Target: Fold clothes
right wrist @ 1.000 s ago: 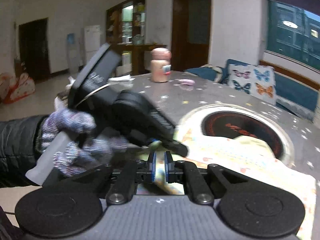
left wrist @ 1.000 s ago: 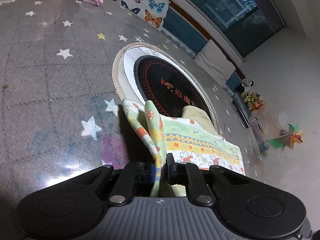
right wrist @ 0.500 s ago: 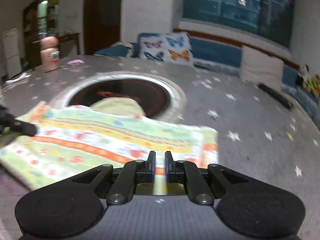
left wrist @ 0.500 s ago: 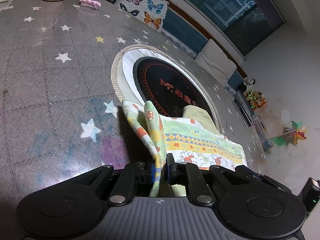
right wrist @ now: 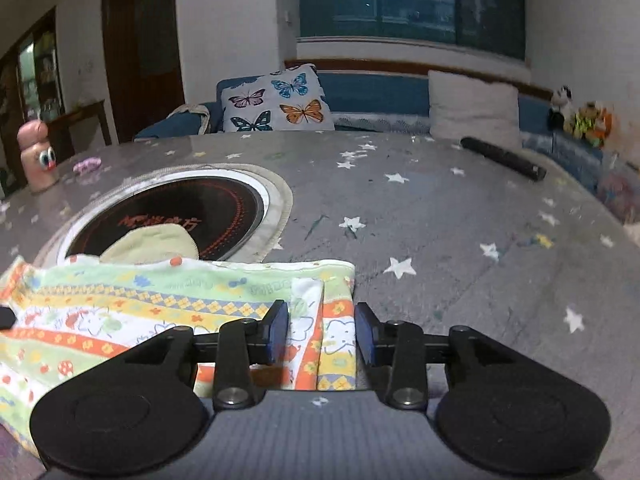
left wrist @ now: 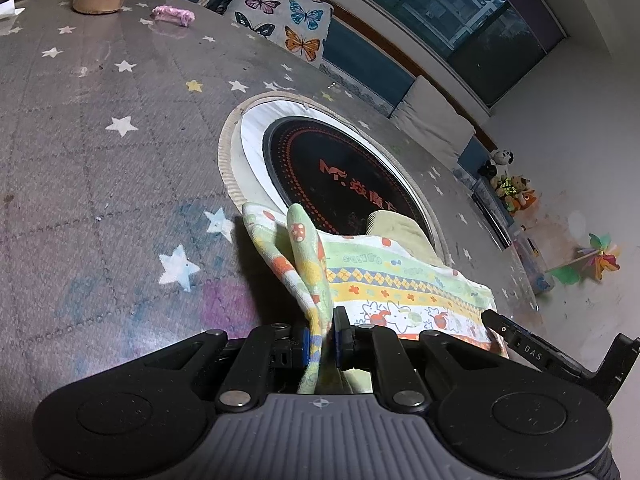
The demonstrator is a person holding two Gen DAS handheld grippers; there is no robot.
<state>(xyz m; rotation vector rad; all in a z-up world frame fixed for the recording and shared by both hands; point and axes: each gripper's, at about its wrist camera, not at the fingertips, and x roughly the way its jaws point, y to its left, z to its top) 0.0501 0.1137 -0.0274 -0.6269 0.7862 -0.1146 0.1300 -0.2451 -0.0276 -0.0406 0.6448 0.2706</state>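
Striped, cartoon-printed cotton garment [left wrist: 404,280] lies beside the round black cooktop [left wrist: 340,184]; left gripper [left wrist: 322,334] pinches one bunched corner, right gripper [right wrist: 322,334] straddles the opposite edge, jaws wide. Likely next: close there.

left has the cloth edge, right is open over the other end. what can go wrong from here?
1. The right gripper is open with the striped, cartoon-print garment between its fingers; closing here may catch only the top layer, so the fold skews.
2. The left gripper pinches only a thin bunched edge; a pull might slip it.
3. The garment overlaps the round black cooktop and a pale yellow cloth; lifting may drag that cloth along.
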